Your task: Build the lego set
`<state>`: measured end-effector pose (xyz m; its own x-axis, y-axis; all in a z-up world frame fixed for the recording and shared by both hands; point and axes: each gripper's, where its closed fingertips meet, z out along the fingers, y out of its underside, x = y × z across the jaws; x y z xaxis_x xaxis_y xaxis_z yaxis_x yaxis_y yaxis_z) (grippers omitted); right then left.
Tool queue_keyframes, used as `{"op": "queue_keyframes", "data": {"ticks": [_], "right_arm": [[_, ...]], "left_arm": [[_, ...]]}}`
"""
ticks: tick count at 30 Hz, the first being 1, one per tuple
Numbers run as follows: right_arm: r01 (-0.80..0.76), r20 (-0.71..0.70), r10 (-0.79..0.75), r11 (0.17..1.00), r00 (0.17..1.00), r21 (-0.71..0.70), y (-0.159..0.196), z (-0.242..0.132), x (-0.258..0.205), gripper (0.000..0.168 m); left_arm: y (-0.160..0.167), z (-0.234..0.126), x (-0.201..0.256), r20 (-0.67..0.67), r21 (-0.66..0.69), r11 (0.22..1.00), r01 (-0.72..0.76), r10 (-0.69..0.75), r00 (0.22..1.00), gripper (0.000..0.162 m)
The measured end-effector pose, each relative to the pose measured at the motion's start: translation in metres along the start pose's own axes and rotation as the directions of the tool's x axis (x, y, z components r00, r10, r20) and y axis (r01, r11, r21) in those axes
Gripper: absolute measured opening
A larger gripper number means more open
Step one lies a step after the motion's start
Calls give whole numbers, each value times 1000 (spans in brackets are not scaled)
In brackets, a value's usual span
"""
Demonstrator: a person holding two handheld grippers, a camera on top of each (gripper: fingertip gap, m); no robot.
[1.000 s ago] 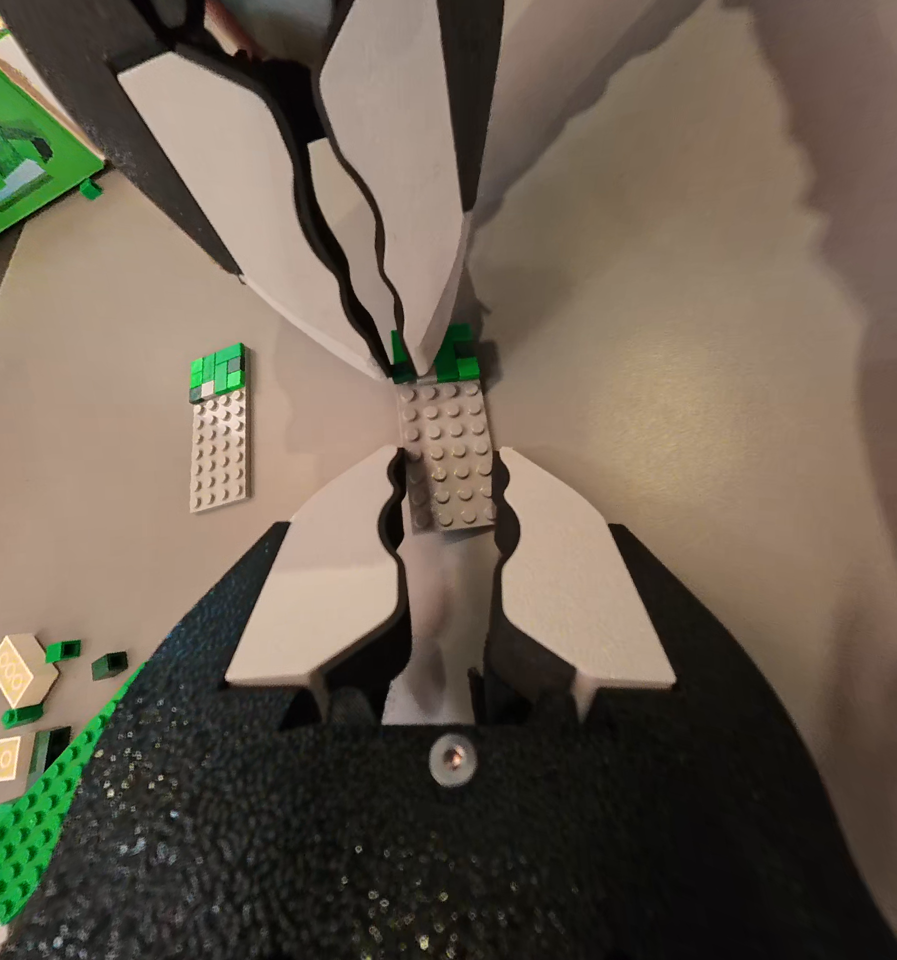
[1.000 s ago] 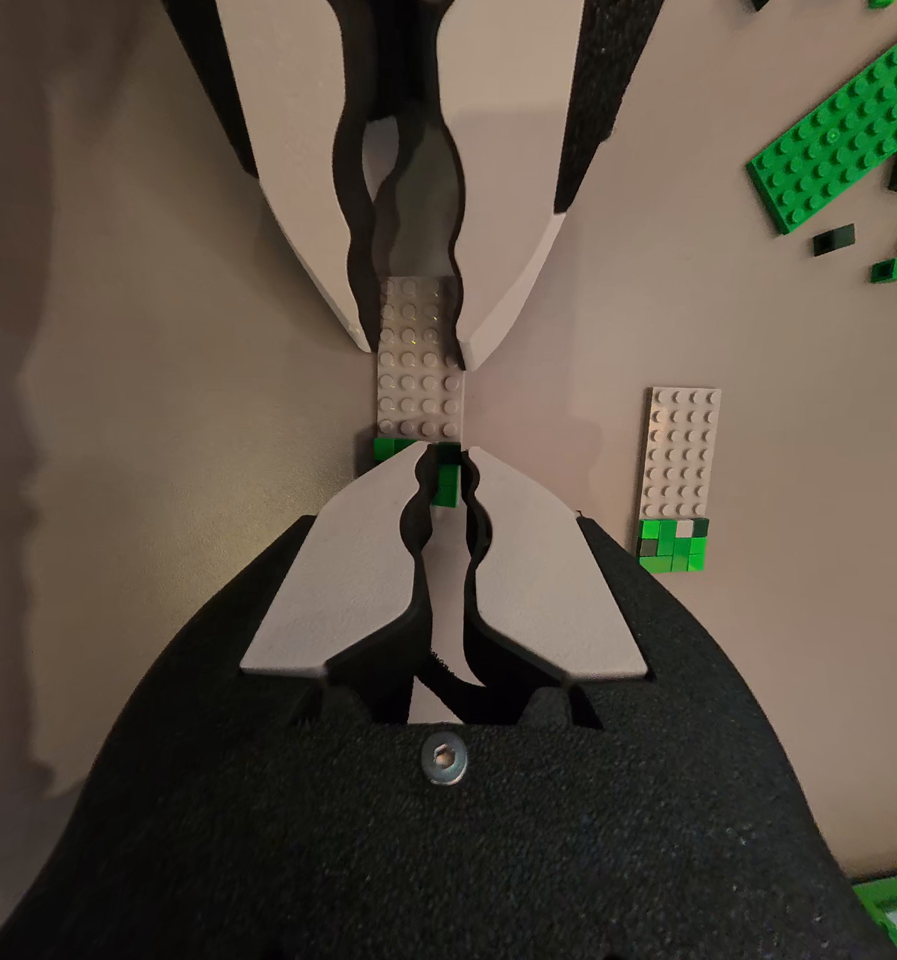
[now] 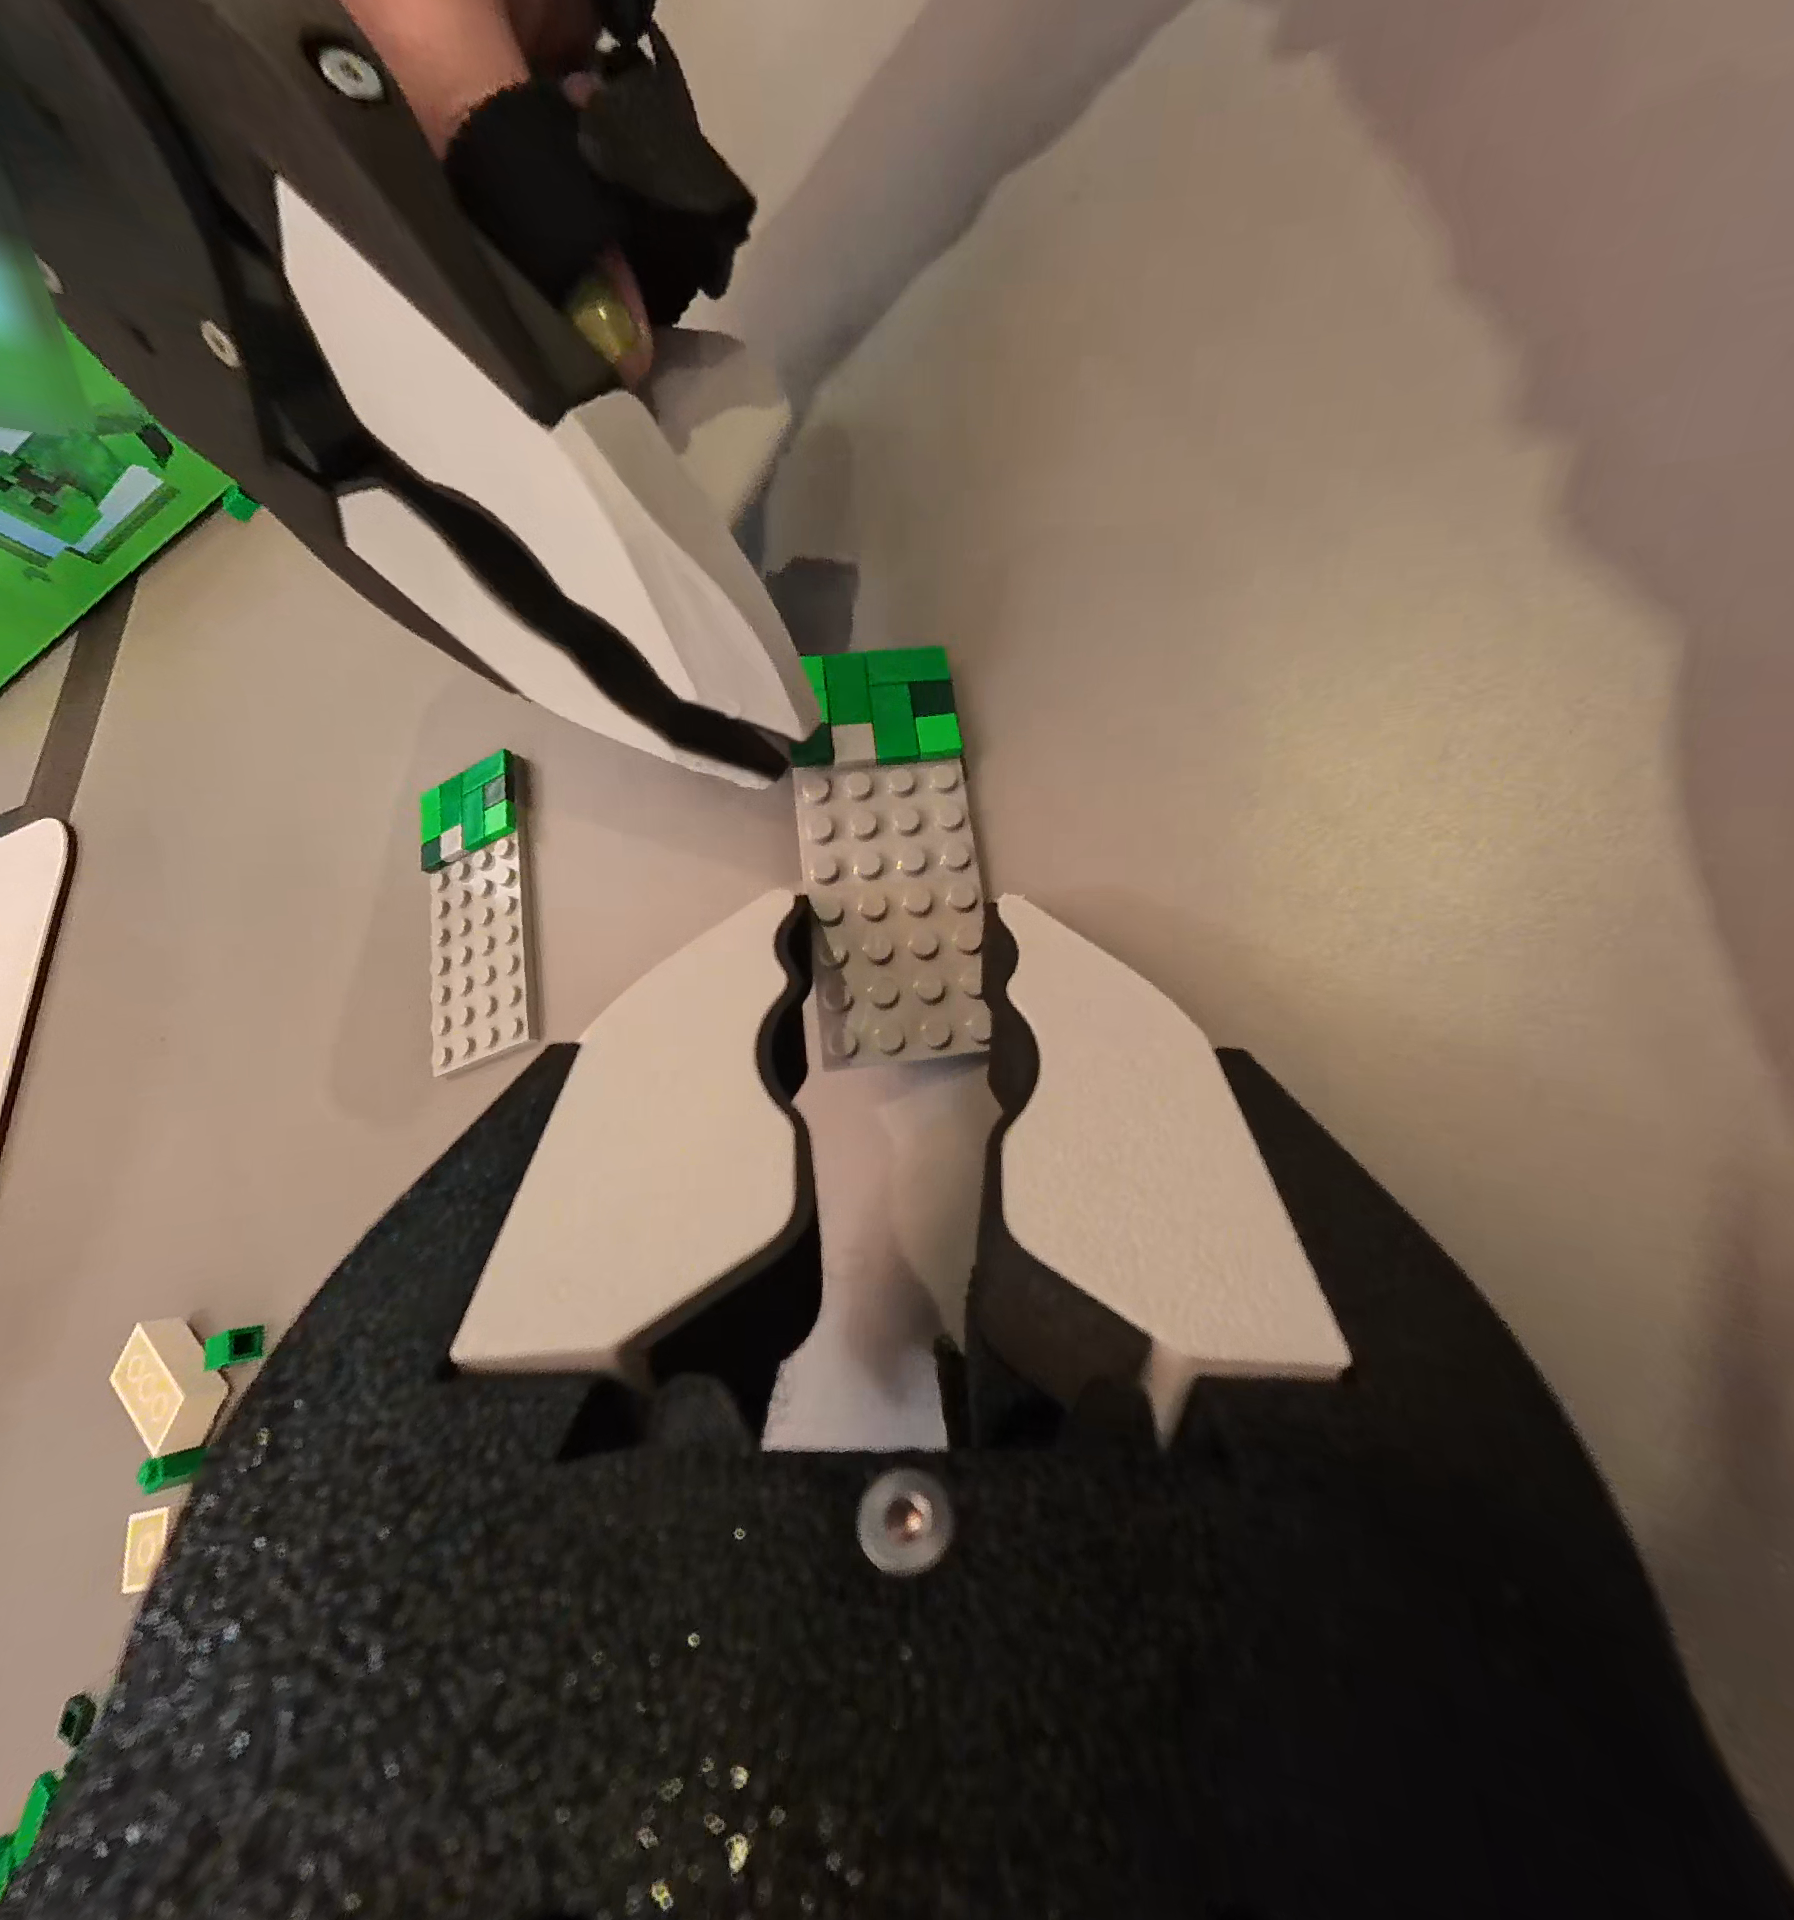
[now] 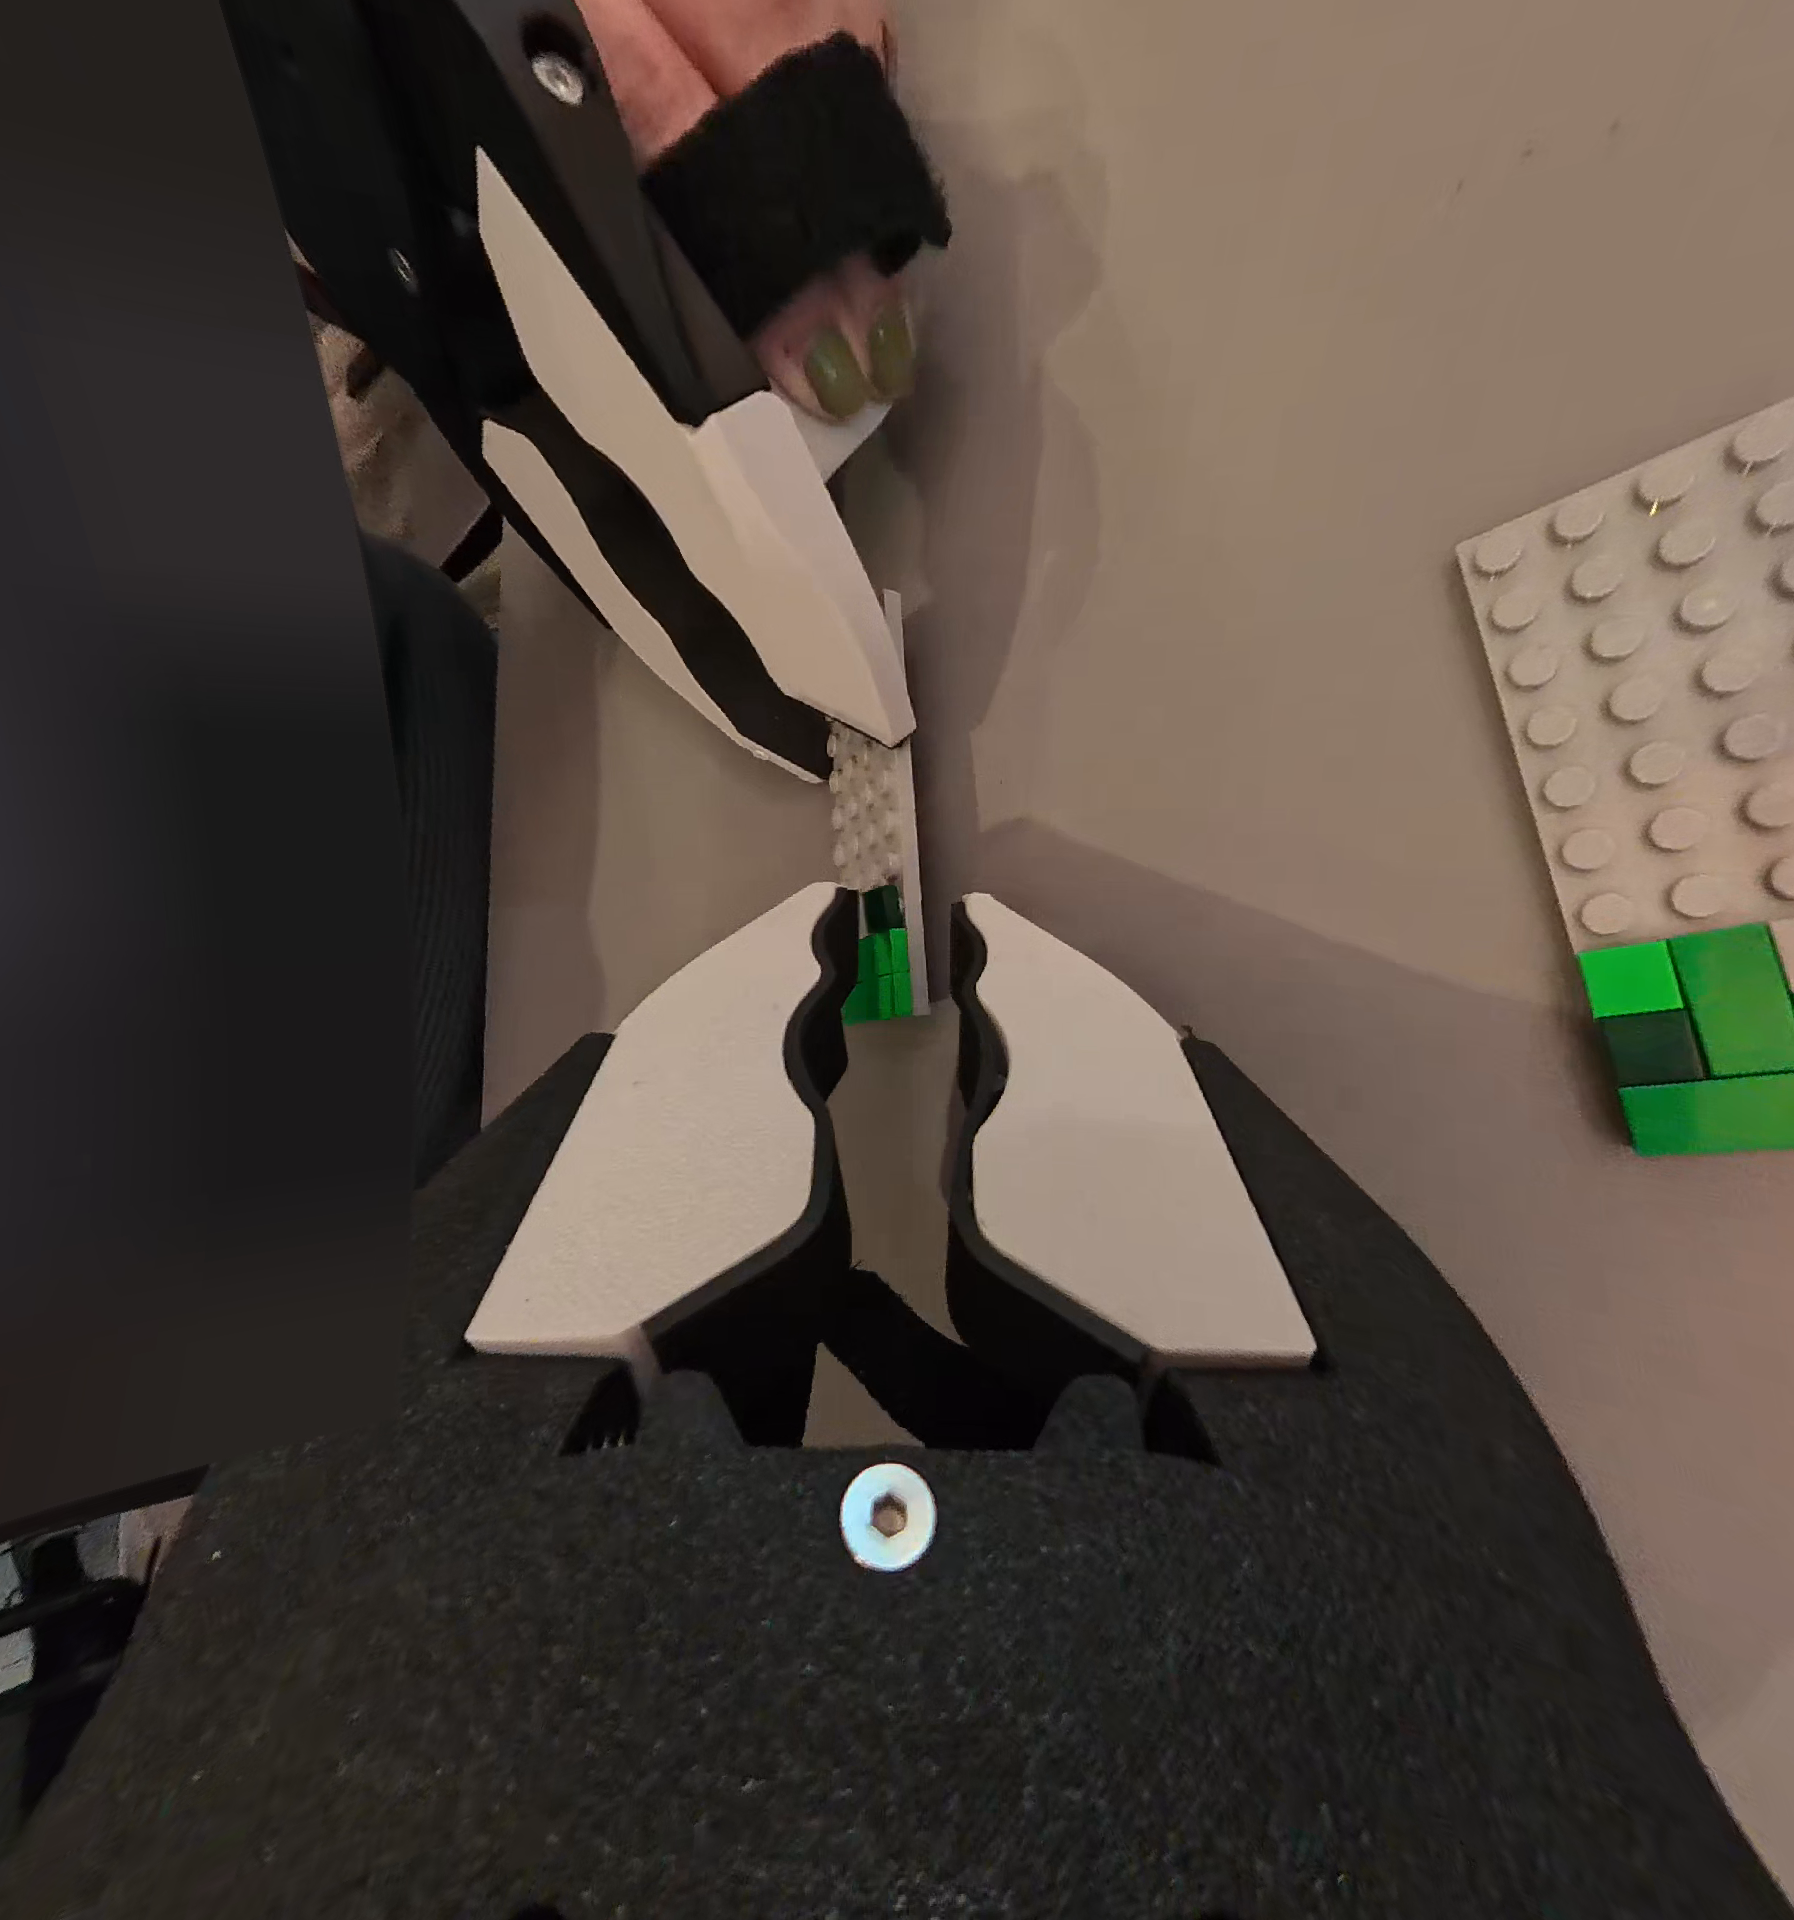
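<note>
While the left gripper [image 3: 898, 914] clamps the near end of the grey plate [image 3: 898, 904] between its two fingers, lifted off the table [image 3: 1340, 727] and turned on edge in the right wrist view, the right gripper [image 4: 898, 914] sits released, jaws parted around the green-tiled end [image 4: 877, 977]. From the left, it slants in, tips beside the tiles. A second grey plate [image 3: 482, 935] lies flat on the table.
</note>
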<state>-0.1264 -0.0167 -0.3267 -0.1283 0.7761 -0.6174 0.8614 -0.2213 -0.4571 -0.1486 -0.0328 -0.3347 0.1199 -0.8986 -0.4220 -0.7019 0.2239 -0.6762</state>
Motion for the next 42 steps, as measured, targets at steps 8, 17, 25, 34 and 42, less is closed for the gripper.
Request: {"op": "queue_keyframes", "data": {"ticks": [8,17,25,34,42], "right_arm": [[-8,26,8,1000,1000,-5,3,2,-2,8],[-17,10,17,1000,1000,-12,5,3,-4,7],[116,-70,-117,993,991,-29,7,3,-7,7],[67,-77,-61,994,995,82,6,3,-7,8],[-76,22,73,982,997,171,6,0,-9,21]], "left_arm": [[-1,0,1,2,3,1000,-13,13,1000,31],[-2,1,2,6,5,1000,-31,31,1000,31],[-4,2,4,-3,14,1000,-23,23,1000,30],[-5,2,4,11,19,999,-51,51,999,30],[-5,2,4,12,20,998,-55,55,998,30]]}}
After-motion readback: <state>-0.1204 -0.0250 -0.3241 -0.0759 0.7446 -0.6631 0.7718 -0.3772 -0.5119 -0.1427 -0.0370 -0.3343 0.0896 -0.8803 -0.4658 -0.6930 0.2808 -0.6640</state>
